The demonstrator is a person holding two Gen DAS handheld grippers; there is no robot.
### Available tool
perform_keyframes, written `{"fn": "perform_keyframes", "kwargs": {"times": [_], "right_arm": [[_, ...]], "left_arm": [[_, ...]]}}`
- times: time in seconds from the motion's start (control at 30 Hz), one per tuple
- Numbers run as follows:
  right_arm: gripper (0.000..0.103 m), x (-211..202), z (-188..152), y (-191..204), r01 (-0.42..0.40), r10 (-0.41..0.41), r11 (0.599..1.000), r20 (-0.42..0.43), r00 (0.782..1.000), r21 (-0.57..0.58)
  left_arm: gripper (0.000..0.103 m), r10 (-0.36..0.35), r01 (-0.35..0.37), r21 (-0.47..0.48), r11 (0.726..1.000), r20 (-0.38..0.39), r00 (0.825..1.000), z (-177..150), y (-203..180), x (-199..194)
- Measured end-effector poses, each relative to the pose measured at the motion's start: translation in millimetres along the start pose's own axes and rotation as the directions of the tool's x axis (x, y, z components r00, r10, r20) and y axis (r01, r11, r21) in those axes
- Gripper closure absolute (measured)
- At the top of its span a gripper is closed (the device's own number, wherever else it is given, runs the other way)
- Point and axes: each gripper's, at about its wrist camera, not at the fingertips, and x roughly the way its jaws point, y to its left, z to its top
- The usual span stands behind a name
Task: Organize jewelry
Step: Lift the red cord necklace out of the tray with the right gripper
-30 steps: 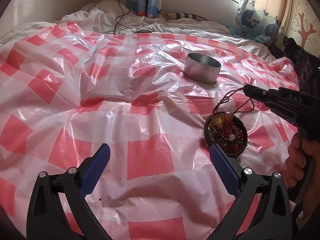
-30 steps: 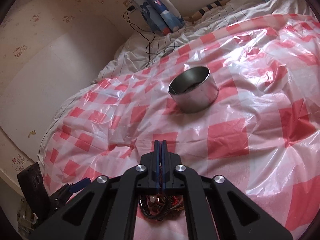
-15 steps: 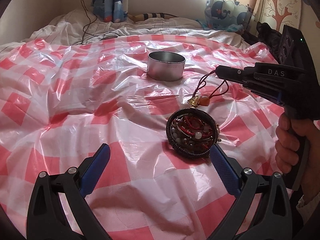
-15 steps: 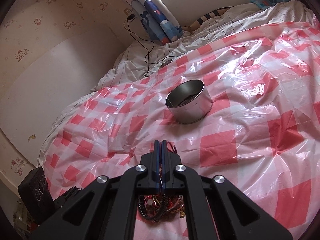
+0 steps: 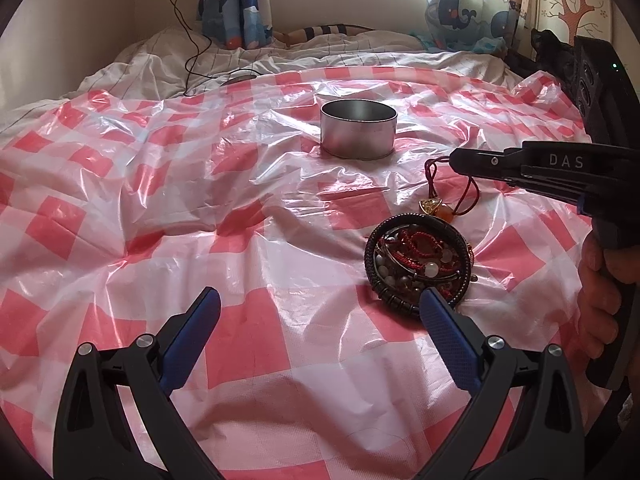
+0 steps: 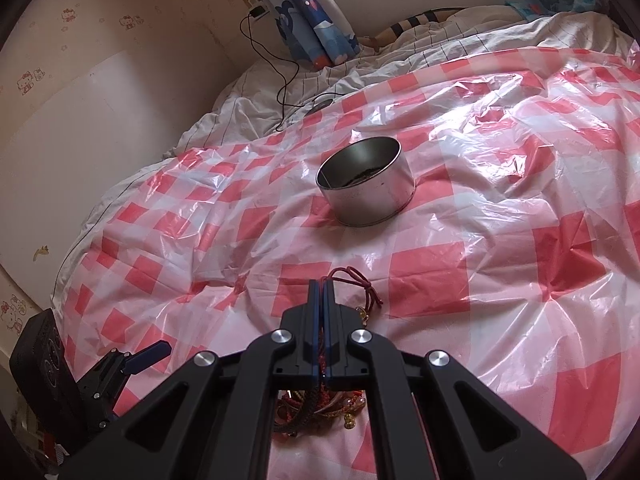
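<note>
A heap of jewelry [image 5: 418,264], dark bead bracelets ringing red cords and pale beads, lies on the red-checked plastic sheet [image 5: 248,240]. My right gripper [image 5: 456,158] is shut on a red cord [image 5: 434,172] that carries a gold and orange pendant [image 5: 436,208] at the heap's far edge. In the right wrist view, the right gripper [image 6: 321,286] pinches the red cord [image 6: 352,280], and the heap [image 6: 320,404] is mostly hidden beneath it. My left gripper [image 5: 320,332] stands open, its right pad at the heap's near rim. A round metal tin [image 5: 358,134] sits beyond.
The tin [image 6: 366,182] holds something dark at its bottom. White bedding [image 5: 280,56] and a black cable [image 5: 192,52] lie past the sheet, near the wall. A hand [image 5: 600,300] grips the right tool's handle. The left gripper [image 6: 144,354] shows at lower left.
The right gripper has drawn the cord and pendant up out of the heap, toward the tin. The left view has swung, so heap and tin now sit nearer the middle.
</note>
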Motion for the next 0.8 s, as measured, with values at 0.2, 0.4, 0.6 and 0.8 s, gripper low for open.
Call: {"fn": "perform_keyframes", "kwargs": {"times": [0.2,0.4,0.6,0.8], "right_arm": [[0.1,3,-1,1,0.003,-0.003,1.0,-0.012,1.0,-0.005],[0.1,5,-1,-3,0.01,-0.01,1.0,-0.017,1.0,0.01],[0.1,8,0,-16,0.022,-0.02,0.998,-0.041,0.999,0.063],[0.1,11,-1,-31,0.04,-0.032,0.99,-0.067,0.997,0.132]], "left_arm": [[0.007,-0.001,0.001,-0.002,1.0,0.005,1.0,1,1,-2],[0.007,-0.091,0.091,-0.018,0.996,0.001,0.996,5,3,-2],[0.007,-0.264,0.262,-0.094,0.961,-0.012,0.964,20,11,12],[0.007,-0.311,0.302,-0.127,0.945,-0.059,0.949,28,11,36]]}}
